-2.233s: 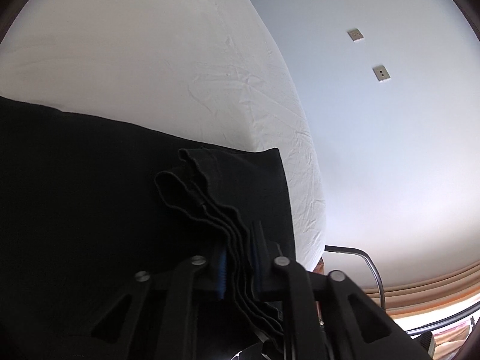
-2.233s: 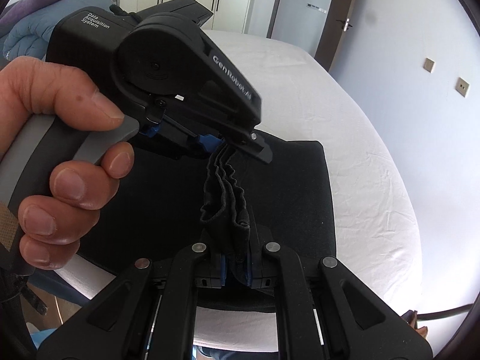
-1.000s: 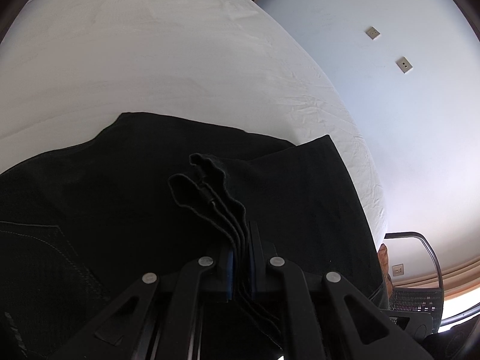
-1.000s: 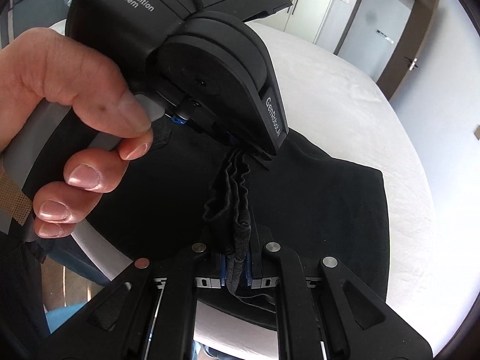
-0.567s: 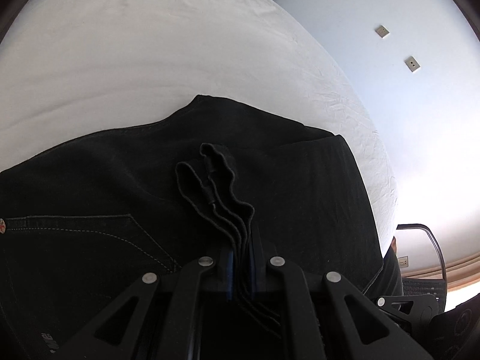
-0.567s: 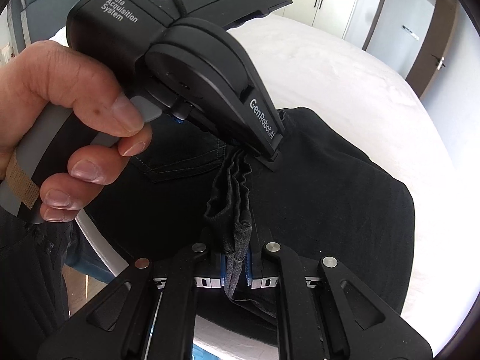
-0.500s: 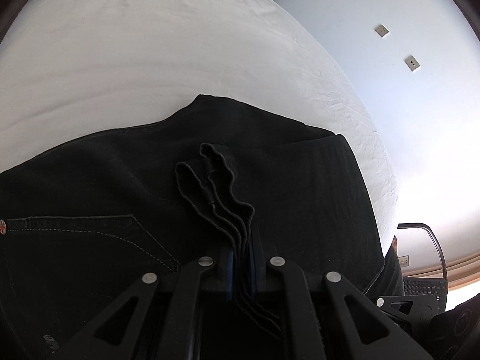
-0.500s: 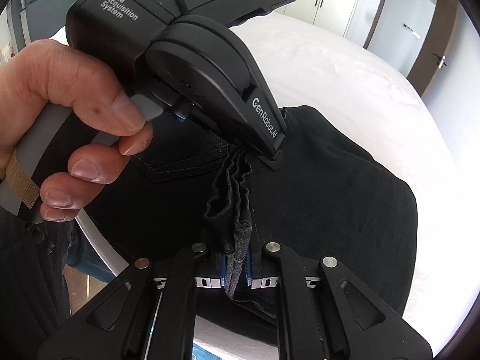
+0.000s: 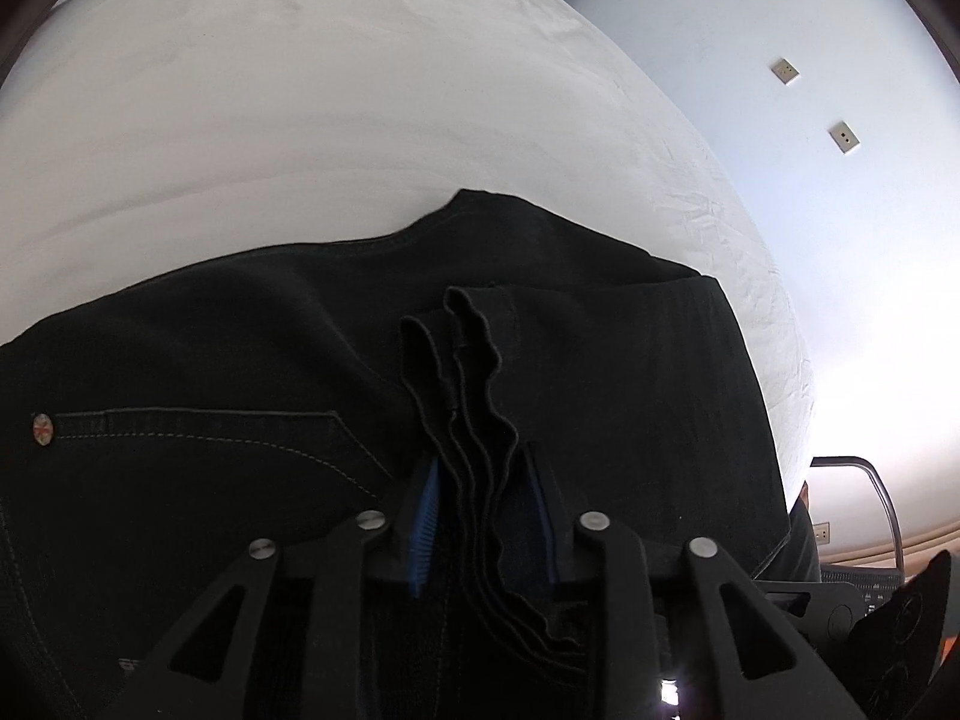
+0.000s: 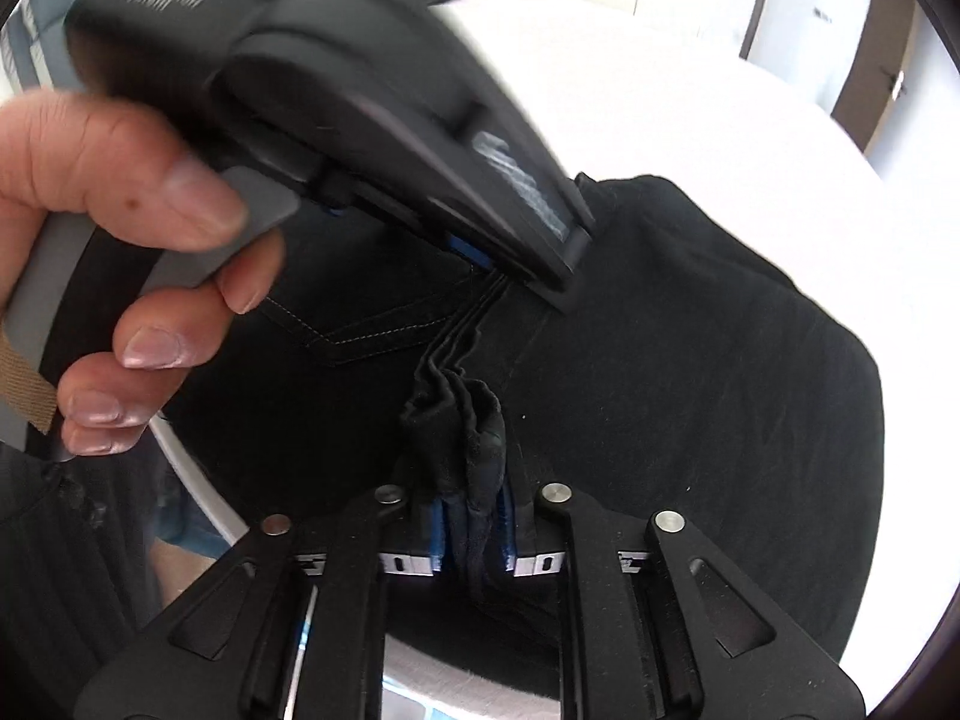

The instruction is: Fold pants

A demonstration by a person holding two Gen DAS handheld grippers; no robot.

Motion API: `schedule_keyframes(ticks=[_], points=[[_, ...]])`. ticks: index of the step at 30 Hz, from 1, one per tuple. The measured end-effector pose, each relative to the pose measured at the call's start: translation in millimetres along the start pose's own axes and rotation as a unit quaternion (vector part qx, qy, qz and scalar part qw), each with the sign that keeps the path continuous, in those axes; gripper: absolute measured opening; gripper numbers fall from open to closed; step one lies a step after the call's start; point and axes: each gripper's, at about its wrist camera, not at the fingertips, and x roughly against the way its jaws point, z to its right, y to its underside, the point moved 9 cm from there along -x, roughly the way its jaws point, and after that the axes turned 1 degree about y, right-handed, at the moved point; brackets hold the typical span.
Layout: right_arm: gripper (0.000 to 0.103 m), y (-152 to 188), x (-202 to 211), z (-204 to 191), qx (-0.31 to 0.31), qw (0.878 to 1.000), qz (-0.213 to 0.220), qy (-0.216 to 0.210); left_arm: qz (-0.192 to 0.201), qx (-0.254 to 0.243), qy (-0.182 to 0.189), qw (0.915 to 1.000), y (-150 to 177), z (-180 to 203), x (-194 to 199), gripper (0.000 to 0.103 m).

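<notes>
Left gripper (image 9: pixel 486 516): jaws narrow, blue pads pinching bunched hem layers of black pants (image 9: pixel 630 372). Right gripper (image 10: pixel 471 525): jaws also narrow, clamped on the same bunched edge, w/ cloth stretched between the two. Pants lie folded on a white bed (image 9: pixel 330 120), back pocket at 9 o'clock. Left hand (image 10: pixel 120 228), at 10 o'clock in right view, squeezes the trigger.

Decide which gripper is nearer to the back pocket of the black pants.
Left. The left gripper pinches the bunched hem right at the corner of the pocket on the pants; the right gripper grips the same hem farther back, off the pocket.
</notes>
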Motion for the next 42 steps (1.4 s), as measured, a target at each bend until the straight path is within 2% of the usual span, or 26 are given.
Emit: schedule_keyframes(ticks=[2, 3, 4, 5, 8, 9, 11, 14, 16, 17, 18, 20, 21, 22, 25, 26, 28, 30, 32, 36, 40, 41, 42], points=[[0.024, 4.2, 9.3, 5.7, -0.017, 1.000, -0.005, -0.026, 0.019, 0.003, -0.027, 0.9995, -2.6, -8.6, 12.0, 0.056], [0.039, 5.0, 17.2, 12.7, -0.026, 0.999, -0.004, -0.037, 0.028, 0.005, -0.043, 0.9986, -4.5, -13.5, 18.6, 0.060], [0.060, 7.3, 28.1, 16.1, -0.043, 0.997, 0.002, -0.061, 0.038, 0.006, -0.062, 0.9973, -5.6, -16.5, 25.8, 0.061], [0.067, 8.7, 39.1, 20.2, -0.060, 0.995, 0.013, -0.085, 0.049, 0.003, -0.080, 0.9956, -6.6, -16.6, 33.4, 0.061], [0.068, 15.4, 70.8, 53.0, -0.130, 0.980, 0.040, -0.146, 0.077, -0.026, -0.116, 0.9899, -6.3, 1.3, 48.1, 0.062], [0.068, 17.6, 76.5, 67.4, -0.152, 0.974, 0.044, -0.162, 0.082, -0.036, -0.125, 0.9881, -4.6, 8.5, 48.7, 0.066], [0.068, 22.0, 88.6, 116.7, -0.216, 0.956, 0.063, -0.187, 0.088, -0.054, -0.136, 0.9853, 3.2, 25.4, 43.4, 0.067], [0.067, 22.6, 94.0, 195.3, -0.302, 0.923, 0.069, -0.229, 0.067, -0.077, -0.134, 0.9857, 22.9, 46.6, 20.3, 0.067], [0.066, 19.7, 89.6, 233.3, -0.335, 0.903, 0.074, -0.258, 0.043, -0.082, -0.131, 0.9871, 39.3, 59.6, -1.6, 0.067], [0.066, 16.9, 83.4, 247.9, -0.346, 0.889, 0.071, -0.291, 0.034, -0.082, -0.139, 0.9864, 47.9, 59.5, -12.4, 0.067], [0.066, 13.8, 74.9, 260.8, -0.356, 0.877, 0.066, -0.315, 0.043, -0.090, -0.152, 0.9835, 50.8, 59.6, -15.0, 0.069], [0.066, 5.8, 59.7, 285.4, -0.367, 0.869, 0.064, -0.324, 0.055, -0.101, -0.169, 0.9789, 54.9, 60.6, -16.5, 0.070], [0.066, 2.7, 47.9, 292.2, -0.374, 0.857, 0.057, -0.350, 0.054, -0.094, -0.169, 0.9796, 55.8, 59.6, -15.8, 0.070], [0.066, -0.5, 40.2, 300.1, -0.383, 0.849, 0.055, -0.359, 0.052, -0.086, -0.167, 0.9808, 56.3, 58.1, -15.1, 0.071], [0.064, 12.4, 1.6, 311.5, -0.407, 0.840, 0.028, -0.357, 0.047, -0.077, -0.168, 0.9816, 59.8, 54.1, -15.3, 0.076], [0.057, 17.8, -8.9, 313.9, -0.417, 0.835, 0.017, -0.358, 0.046, -0.070, -0.164, 0.9829, 60.7, 51.5, -15.3, 0.077], [0.055, 32.8, -23.3, 305.0, -0.417, 0.837, 0.024, -0.354, 0.047, -0.064, -0.160, 0.9840, 61.0, 47.9, -14.5, 0.079], [0.055, 44.0, -15.7, 284.5, -0.408, 0.835, 0.014, -0.368, 0.045, -0.068, -0.164, 0.9830, 59.6, 47.3, -15.0, 0.079], [0.055, 58.0, 1.7, 256.8, -0.374, 0.848, -0.003, -0.376, 0.045, -0.070, -0.165, 0.9829, 58.2, 46.4, -16.2, 0.079], [0.055, 92.5, 24.6, 200.2, -0.325, 0.858, -0.033, -0.397, 0.049, -0.070, -0.160, 0.9834, 54.7, 44.9, -17.8, 0.079], [0.055, 128.1, 45.4, 173.6, -0.342, 0.843, -0.044, -0.413, 0.051, -0.069, -0.160, 0.9834, 60.9, 41.1, -14.1, 0.079], [0.055, 137.6, 48.1, 168.0, -0.343, 0.842, -0.062, -0.411, 0.051, -0.069, -0.159, 0.9836, 60.7, 39.9, -13.6, 0.079], [0.055, 148.1, 49.0, 163.7, -0.336, 0.851, -0.081, -0.396, 0.052, -0.068, -0.159, 0.9836, 68.7, 48.0, -14.2, 0.079]])
